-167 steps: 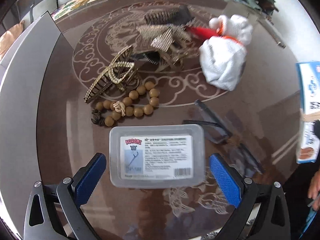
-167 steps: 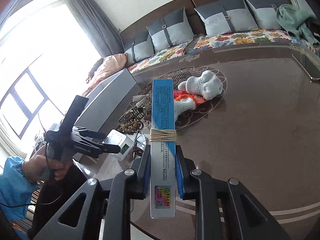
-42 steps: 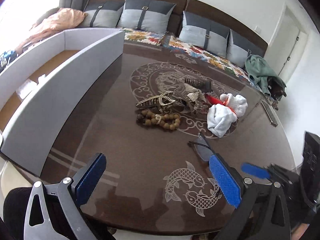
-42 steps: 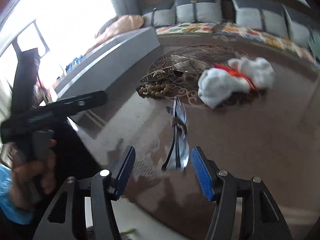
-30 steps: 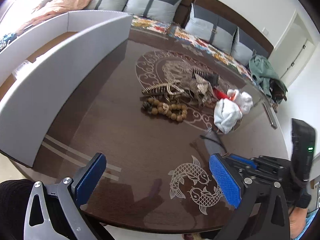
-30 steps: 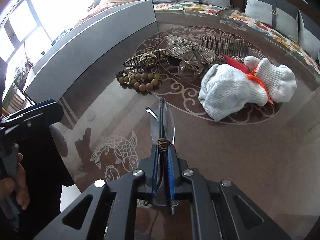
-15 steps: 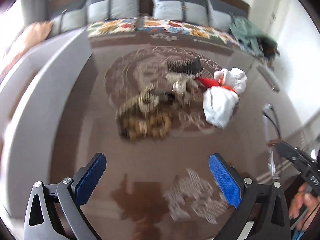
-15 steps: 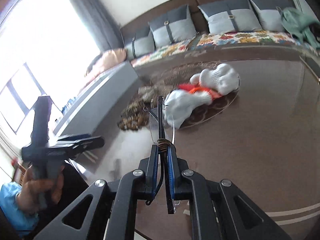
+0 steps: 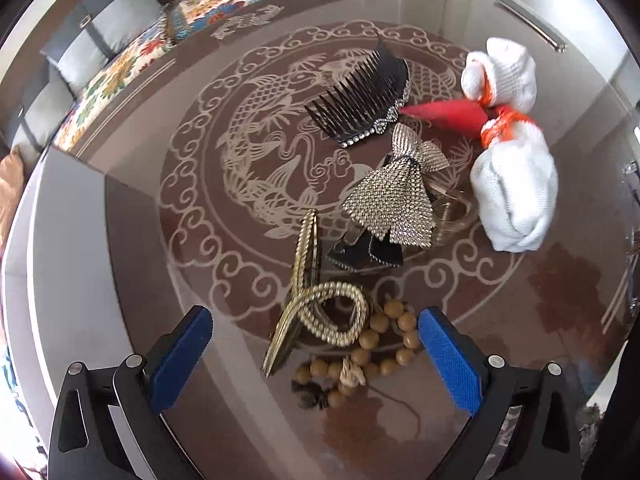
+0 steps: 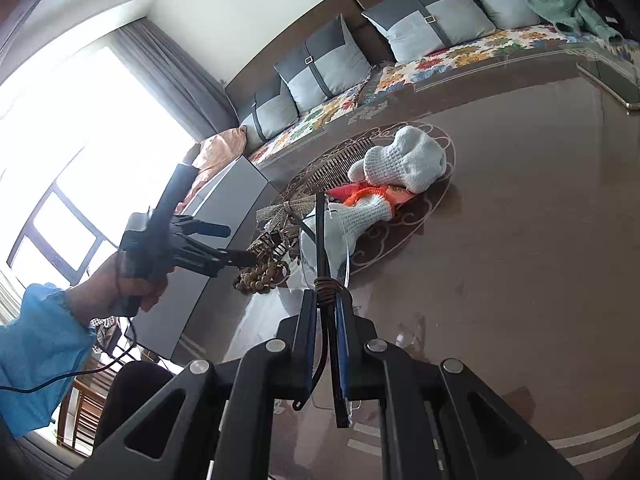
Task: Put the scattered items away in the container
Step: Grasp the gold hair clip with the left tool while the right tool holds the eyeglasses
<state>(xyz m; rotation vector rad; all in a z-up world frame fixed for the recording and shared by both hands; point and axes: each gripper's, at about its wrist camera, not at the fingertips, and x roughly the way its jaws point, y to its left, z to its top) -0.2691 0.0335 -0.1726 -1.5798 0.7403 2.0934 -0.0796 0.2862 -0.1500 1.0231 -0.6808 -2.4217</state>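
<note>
**Glasses gripped, hair clip next in line**

Jaws: the right gripper (image 10: 323, 312) is closed tight on a folded pair of glasses (image 10: 320, 248), held edge-on and lifted clear of the table (image 10: 520, 240). The left gripper (image 9: 316, 344) is spread wide and holds nothing; its blue pads (image 9: 448, 364) straddle the gold claw clip (image 9: 308, 304) from above, apparently not touching it.

Handling, as judged: the glasses look light, thin and breakable. The grip sits on the folded arms beside a brown band wound around them, which seems the safest place; the clear lens would smear or slip. The claw clip looks stiff, springy and hollow, so closing across its looped body should hold better than on the narrow toothed end.

Around it: the wooden bead bracelet (image 9: 380, 344) lies touching the clip, partly under it, and may drag along. Further out sit a rhinestone bow (image 9: 394, 200), a dark comb (image 9: 360, 96), a small black clip (image 9: 366, 254) and white knitted gloves (image 9: 516, 168) with orange trim over something red (image 9: 444, 114).

The grey container (image 9: 72, 280) stands along the left edge of the table, its wall near the left gripper.

No readable brand, label or writing shows; the table carries only a fish-and-scroll pattern.
</note>
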